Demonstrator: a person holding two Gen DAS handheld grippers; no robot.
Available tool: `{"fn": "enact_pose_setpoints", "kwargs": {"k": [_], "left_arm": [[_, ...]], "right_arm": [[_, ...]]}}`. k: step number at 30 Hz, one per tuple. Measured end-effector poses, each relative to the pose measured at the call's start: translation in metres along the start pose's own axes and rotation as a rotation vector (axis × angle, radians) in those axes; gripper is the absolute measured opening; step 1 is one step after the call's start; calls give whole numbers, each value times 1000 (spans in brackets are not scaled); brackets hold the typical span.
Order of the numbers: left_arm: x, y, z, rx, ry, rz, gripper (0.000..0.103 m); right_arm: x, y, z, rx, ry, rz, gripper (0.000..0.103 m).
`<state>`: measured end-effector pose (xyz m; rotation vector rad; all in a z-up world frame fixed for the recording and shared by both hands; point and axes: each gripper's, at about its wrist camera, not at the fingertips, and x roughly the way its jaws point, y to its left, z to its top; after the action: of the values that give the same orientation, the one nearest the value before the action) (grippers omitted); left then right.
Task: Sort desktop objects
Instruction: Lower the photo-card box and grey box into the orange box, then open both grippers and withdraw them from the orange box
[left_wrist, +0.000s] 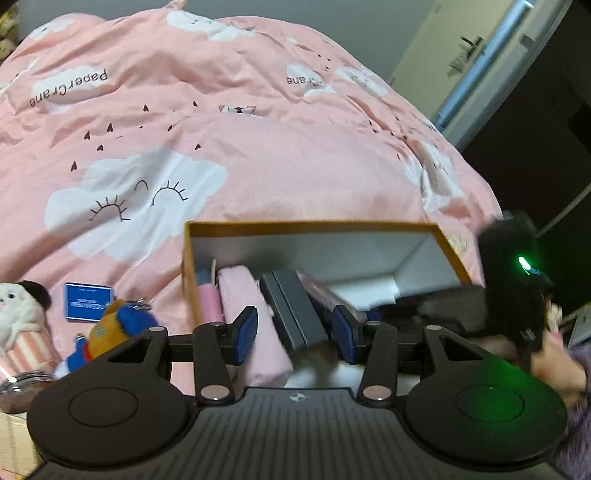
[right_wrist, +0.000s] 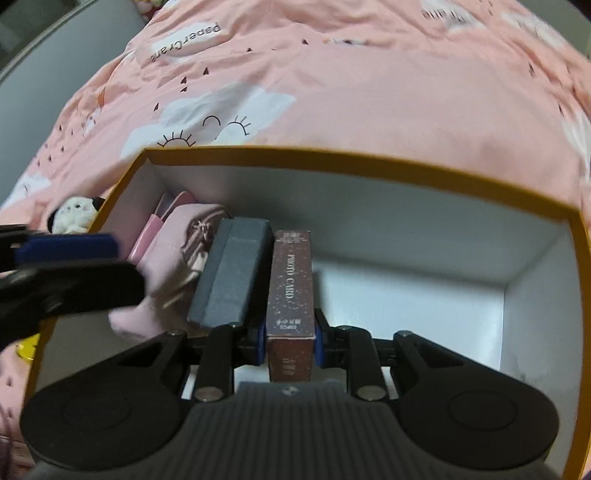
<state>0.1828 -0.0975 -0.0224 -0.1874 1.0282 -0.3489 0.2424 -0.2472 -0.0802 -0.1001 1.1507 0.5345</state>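
The right tongs (right_wrist: 290, 345) are clamped on the near end of a maroon cardboard photo-card box (right_wrist: 291, 288), standing on edge inside the orange-rimmed white storage box (right_wrist: 332, 158) on the bed. It looks light, stiff and smooth, best held across its flat faces. Just left stands a grey box (right_wrist: 232, 273). The left tongs (left_wrist: 294, 328) hang open, holding nothing, above the pink pouch (left_wrist: 255, 325).

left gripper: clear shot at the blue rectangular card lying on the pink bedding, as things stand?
Probably yes. The left gripper is open with nothing between its pads, and the blue rectangular card lies flat on the pink bedding outside the orange-rimmed box, uncovered; the orange and blue plush toy sits close beside it.
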Motion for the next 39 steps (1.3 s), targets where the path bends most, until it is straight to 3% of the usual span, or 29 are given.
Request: {"fn": "enact_pose_setpoints", "kwargs": {"k": [8, 12, 19, 20, 22, 29, 32, 36, 39], "left_arm": [[-4, -17, -24, 276, 24, 68, 52], [2, -16, -29, 270, 44, 44, 42], [3, -13, -29, 271, 41, 33, 41], [3, -14, -29, 270, 42, 33, 41], [4, -13, -28, 269, 40, 30, 41], [6, -16, -30, 284, 45, 38, 38], [6, -15, -30, 286, 43, 42, 31], [6, -10, -27, 272, 30, 53, 25], [11, -6, -25, 260, 35, 44, 24]], "right_arm": [[2, 3, 1, -73, 4, 3, 31], [-4, 4, -1, -103, 15, 29, 32], [-11, 5, -4, -190, 48, 87, 42], [-12, 6, -5, -207, 54, 99, 52], [-14, 8, -8, -242, 54, 121, 61], [3, 26, -7, -384, 38, 61, 59], [12, 32, -4, -436, 11, 26, 45], [11, 26, 6, -393, -30, 85, 45], [15, 27, 5, -400, -16, 79, 46]]}}
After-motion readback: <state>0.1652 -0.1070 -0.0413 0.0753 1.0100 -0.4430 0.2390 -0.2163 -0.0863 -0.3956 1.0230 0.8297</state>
